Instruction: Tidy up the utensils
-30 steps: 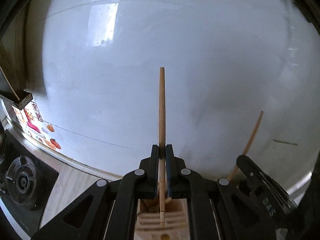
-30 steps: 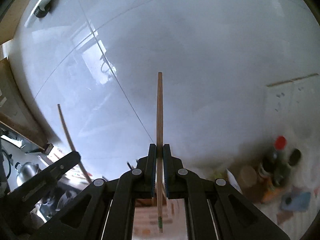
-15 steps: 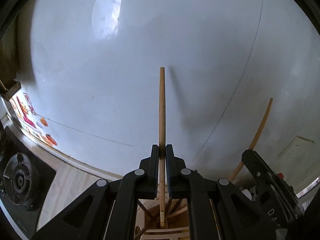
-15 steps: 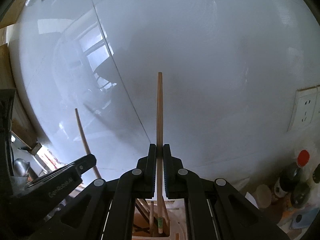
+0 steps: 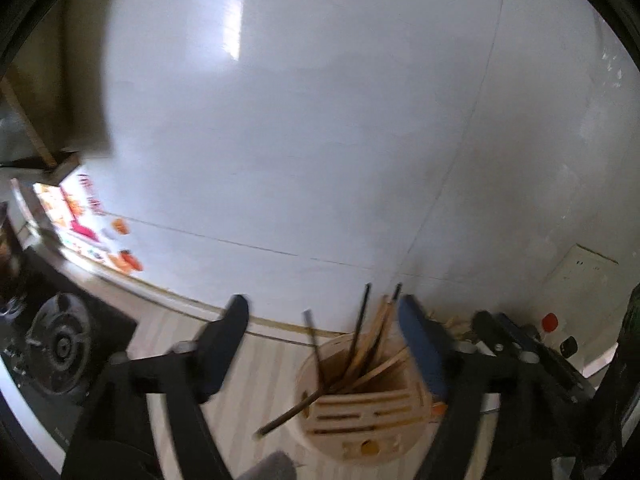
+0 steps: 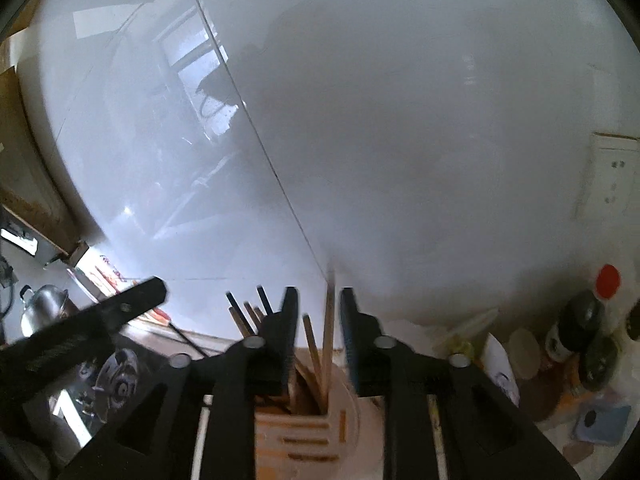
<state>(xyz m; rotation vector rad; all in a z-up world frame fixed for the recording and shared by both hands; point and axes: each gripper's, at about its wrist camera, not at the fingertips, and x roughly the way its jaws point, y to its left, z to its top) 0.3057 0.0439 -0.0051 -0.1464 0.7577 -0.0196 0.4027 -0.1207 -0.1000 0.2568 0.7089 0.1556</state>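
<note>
A beige slotted utensil holder (image 5: 360, 412) stands on the pale wood counter against the white tiled wall, with several wooden and dark chopsticks (image 5: 372, 344) leaning in it. My left gripper (image 5: 324, 344) is wide open and empty just above and in front of the holder. In the right wrist view the holder (image 6: 312, 424) sits below my right gripper (image 6: 320, 320), which is open. A light wooden chopstick (image 6: 329, 332) stands between its fingers, apart from both pads, with its lower end in the holder. The left gripper's finger (image 6: 100, 316) shows at left.
A black gas hob (image 5: 60, 348) lies on the left. A steel kettle (image 6: 44, 312) stands beyond it. Sauce bottles with a red cap (image 6: 588, 320) and small items crowd the right corner. A wall socket (image 6: 616, 176) is at right. A dark cabinet (image 5: 48, 80) hangs upper left.
Both grippers opened and let go of their chopsticks, which dropped into the holder. Both views have tilted down, so that the holder shows more fully.
</note>
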